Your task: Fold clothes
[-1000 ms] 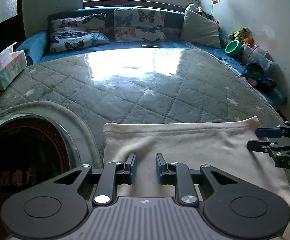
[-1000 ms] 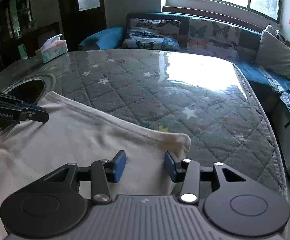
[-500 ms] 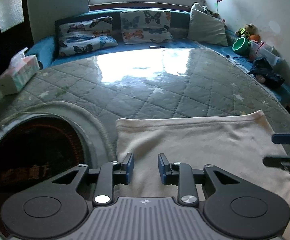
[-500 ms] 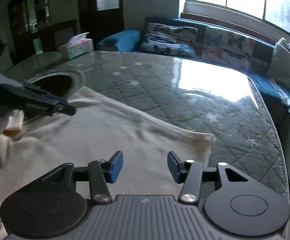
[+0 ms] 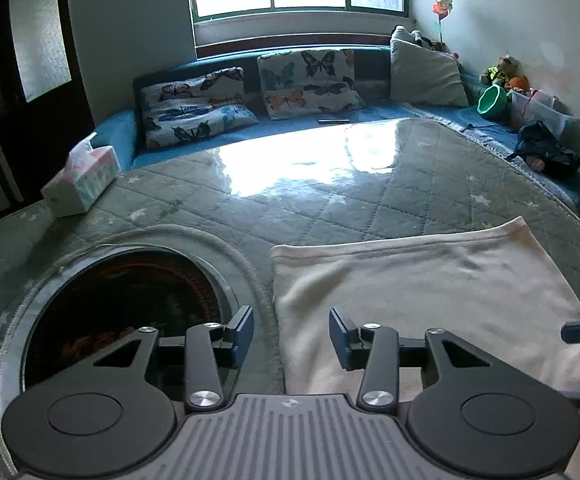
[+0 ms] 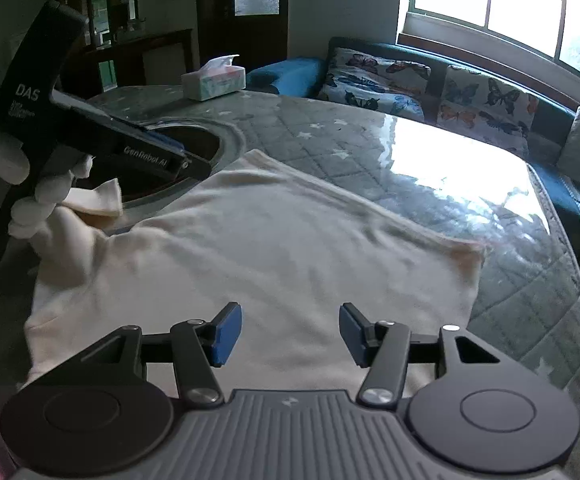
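Lying flat on the quilted table cover (image 5: 329, 208), the cream garment (image 5: 429, 292) is spread near the table's front edge, its far hem running straight across and its far right corner (image 6: 475, 250) reaching close to the table's right edge. Left gripper (image 5: 291, 334): jaws wide apart, nothing between the blue pads; it hovers over the garment's left edge, with the left finger above the glass-covered round opening (image 5: 122, 304) in the table and the right finger above cloth. Right gripper (image 6: 290, 332): jaws also wide, empty, held above the near middle of the garment. In the right wrist view the left gripper's body, marked DAS, sits in a white-gloved hand (image 6: 38, 196) at the table's front left, and just beside that hand a sleeve end (image 6: 102, 200) of the garment lies bunched and folded over at the rim of the round opening. Cannot tell whether the glove touches the cloth. The cloth surface shows soft wrinkles near the left side; the rest lies smooth. A tissue box (image 5: 82, 184) stands at the table's far left corner. Beyond the far edge, a blue sofa (image 5: 369, 114) carries butterfly-print cushions (image 5: 309, 78) under the window; a green bowl (image 5: 491, 100) and a dark bundle (image 5: 545, 150) rest along the sofa's right run.
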A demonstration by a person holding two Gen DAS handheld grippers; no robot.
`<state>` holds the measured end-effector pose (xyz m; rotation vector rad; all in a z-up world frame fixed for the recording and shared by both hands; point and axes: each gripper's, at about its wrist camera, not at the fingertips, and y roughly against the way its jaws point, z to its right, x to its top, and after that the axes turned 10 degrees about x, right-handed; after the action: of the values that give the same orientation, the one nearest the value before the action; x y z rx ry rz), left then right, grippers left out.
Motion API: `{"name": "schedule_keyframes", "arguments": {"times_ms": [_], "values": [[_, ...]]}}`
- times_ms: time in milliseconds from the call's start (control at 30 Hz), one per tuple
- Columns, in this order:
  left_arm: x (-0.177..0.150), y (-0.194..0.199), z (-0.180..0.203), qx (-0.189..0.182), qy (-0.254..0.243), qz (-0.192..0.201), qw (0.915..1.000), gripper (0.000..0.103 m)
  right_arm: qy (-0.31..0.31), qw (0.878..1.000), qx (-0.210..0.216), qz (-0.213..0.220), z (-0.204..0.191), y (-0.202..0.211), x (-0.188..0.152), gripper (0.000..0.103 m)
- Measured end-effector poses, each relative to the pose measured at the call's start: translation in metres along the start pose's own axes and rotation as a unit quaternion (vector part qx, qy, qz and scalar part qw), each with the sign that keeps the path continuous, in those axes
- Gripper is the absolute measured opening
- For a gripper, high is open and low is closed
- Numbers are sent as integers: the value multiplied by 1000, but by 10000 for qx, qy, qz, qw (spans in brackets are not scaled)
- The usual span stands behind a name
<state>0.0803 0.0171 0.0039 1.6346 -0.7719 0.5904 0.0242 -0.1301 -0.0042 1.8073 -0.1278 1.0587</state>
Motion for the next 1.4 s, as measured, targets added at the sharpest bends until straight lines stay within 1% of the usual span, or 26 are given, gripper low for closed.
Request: {"name": "schedule_keyframes", "arguments": {"times_ms": [133, 267, 433, 567, 667, 767, 867, 967, 1033, 1167, 1200, 1233, 1267, 1300, 1333, 1400], "values": [[-6, 8, -1, 140, -49, 58, 9999, 50, -50, 10000, 7, -7, -9, 3, -8, 57], [-14, 14, -10, 212, 63, 58, 9997, 50, -128, 9999, 24, 8, -15, 7, -15, 58], [-38, 22, -43, 320, 451, -57, 9985, 50, -258, 9996, 64, 54, -20, 14, -24, 59], [-58, 28, -69, 447, 635, -120, 9969, 50, -317, 9994, 112, 82, -22, 15, -27, 59], [-71, 31, -85, 522, 731, -208, 9957, 47, -357, 9992, 140, 90, -22, 16, -30, 59], [-76, 37, -90, 418, 795, -190, 9958, 47, -404, 9990, 152, 71, -21, 14, -31, 59], [-75, 48, -87, 235, 771, 16, 9967, 47, -428, 9989, 169, 58, -20, 12, -31, 59], [-73, 51, -73, -144, 448, 84, 9989, 47, -433, 9989, 195, 62, -21, 11, -31, 59], [-73, 46, -64, -144, 258, 29, 9996, 47, -431, 9988, 201, 66, -21, 11, -30, 59], [-75, 32, -62, -147, 193, -193, 9995, 47, -411, 9989, 220, 92, -23, 12, -29, 59], [-76, 30, -62, -140, 179, -233, 9995, 44, -409, 9989, 217, 93, -23, 12, -29, 59], [-79, 27, -63, -120, 193, -272, 9994, 37, -411, 9989, 214, 93, -22, 13, -29, 59], [-81, 25, -65, -102, 210, -294, 9993, 33, -416, 9989, 207, 93, -22, 13, -29, 59], [-83, 24, -68, -90, 237, -253, 9994, 25, -420, 9989, 199, 95, -22, 13, -29, 59], [-84, 24, -71, -68, 264, -227, 9994, 14, -424, 9989, 191, 99, -22, 13, -29, 59], [-87, 27, -83, -11, 464, -171, 9988, 11, -427, 9988, 186, 117, -22, 14, -28, 59]]}}
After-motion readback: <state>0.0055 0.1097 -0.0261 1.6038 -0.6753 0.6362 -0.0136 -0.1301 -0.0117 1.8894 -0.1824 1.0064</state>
